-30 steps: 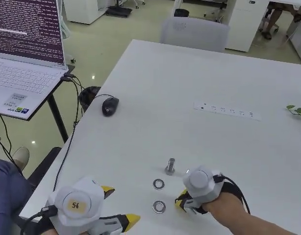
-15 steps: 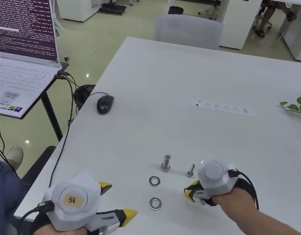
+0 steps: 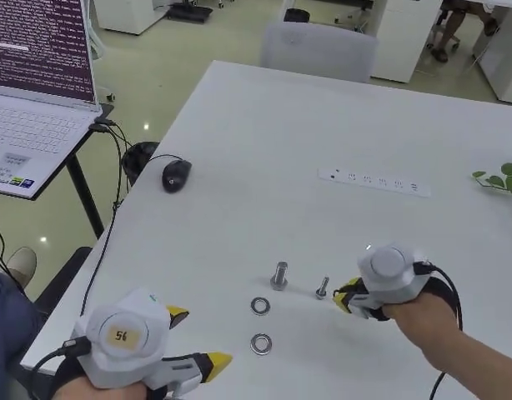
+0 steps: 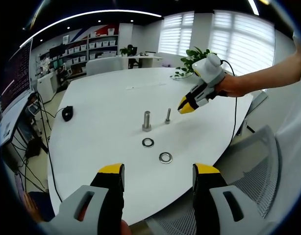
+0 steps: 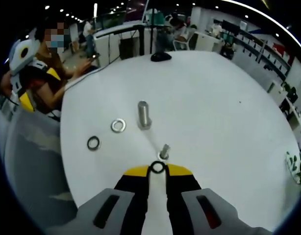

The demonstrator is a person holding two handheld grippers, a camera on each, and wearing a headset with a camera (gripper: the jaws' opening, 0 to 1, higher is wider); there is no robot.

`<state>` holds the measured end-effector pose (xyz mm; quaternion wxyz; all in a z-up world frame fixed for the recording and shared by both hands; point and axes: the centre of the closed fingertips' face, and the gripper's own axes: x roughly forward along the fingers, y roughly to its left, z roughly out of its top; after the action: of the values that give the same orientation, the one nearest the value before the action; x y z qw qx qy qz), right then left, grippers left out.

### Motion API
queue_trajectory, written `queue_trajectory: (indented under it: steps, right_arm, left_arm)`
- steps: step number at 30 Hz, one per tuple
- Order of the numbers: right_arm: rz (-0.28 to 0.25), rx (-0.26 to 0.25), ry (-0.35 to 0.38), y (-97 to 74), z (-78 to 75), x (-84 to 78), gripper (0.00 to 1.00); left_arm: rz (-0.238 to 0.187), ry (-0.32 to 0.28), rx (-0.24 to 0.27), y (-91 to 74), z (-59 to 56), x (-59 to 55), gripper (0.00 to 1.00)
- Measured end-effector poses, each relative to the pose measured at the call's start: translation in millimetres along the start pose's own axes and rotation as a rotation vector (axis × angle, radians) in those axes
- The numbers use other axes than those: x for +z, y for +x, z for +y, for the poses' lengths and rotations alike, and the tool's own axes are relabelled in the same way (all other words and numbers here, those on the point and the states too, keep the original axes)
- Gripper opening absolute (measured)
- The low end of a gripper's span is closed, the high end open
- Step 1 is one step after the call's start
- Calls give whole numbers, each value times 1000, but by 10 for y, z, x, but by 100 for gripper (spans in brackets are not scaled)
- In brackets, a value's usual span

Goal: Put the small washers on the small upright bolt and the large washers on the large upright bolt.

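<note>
Right hand-held gripper (image 3: 344, 297) is clamped on a small washer (image 5: 157, 163), pinched by its rim between the yellow tips with the hole facing the gripper camera. The washer is just beside the small bolt (image 5: 163, 151), on the gripper's side and not on it yet. The large bolt (image 5: 143, 114) stands upright near it, a bit further out.

One loose washer (image 3: 260, 306) lies flat on the tabletop (image 3: 281, 150) near the large bolt's foot. A second loose washer (image 3: 261, 342) lies closer to the person. Left hand-held gripper (image 4: 159, 172) has its jaws apart and empty, hovering at the near edge, well short of both.

Risks from here, as I judge them:
- A rim pinch on a thin ring is weak. If the ring touches the bolt tip off-centre, it can pivot in the jaws or pop out and roll off.
- The hole probably has little clearance. Any tilt against the bolt axis (can't read the tilt from these views) and it hangs cocked on the threads instead of dropping.
- The small bolt looks freestanding. A sideways nudge from the tips could topple it, possibly into the large one.
- Opening too early drops the washer beside the bolt.
</note>
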<state>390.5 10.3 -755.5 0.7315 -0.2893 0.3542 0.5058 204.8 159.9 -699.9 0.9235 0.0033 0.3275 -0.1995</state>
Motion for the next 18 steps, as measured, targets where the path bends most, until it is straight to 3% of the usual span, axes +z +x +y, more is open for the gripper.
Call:
queue_trajectory:
  steps: [10, 18]
  right_arm:
    - [72, 49, -162, 61, -82, 122, 13]
    - [136, 107, -262, 121, -34, 159, 13]
  left_arm:
    - [-1, -2, 4, -13, 3, 3, 55]
    - [2, -7, 8, -30, 15, -19, 55]
